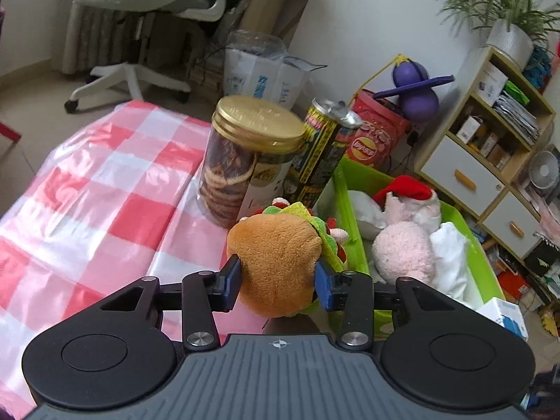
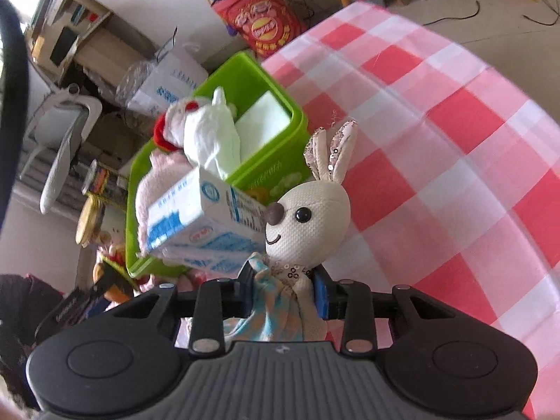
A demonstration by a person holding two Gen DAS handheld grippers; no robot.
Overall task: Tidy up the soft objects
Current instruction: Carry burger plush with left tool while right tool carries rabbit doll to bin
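My left gripper [image 1: 278, 281] is shut on a plush burger [image 1: 276, 259], its blue pads pressing the brown bun from both sides, just left of the green bin [image 1: 341, 189]. The bin holds a pink plush with a red hat [image 1: 406, 241] and white soft items [image 1: 451, 255]. In the right wrist view my right gripper [image 2: 285, 292] is shut on a cream rabbit doll [image 2: 311, 213], gripping its body below the head, over the checked cloth. The green bin [image 2: 245, 66] lies behind the doll, with the pink plush [image 2: 150, 185] and white cloth [image 2: 210, 140] inside.
A gold-lidded jar of cookies [image 1: 245, 161] and a tall can [image 1: 325, 147] stand on the red-and-white checked tablecloth [image 1: 98, 189] left of the bin. A blue-and-white carton [image 2: 203, 224] sits by the rabbit's face. A shelf unit [image 1: 490, 147], an office chair [image 1: 150, 17] and a red snack bucket [image 1: 378, 129] stand around.
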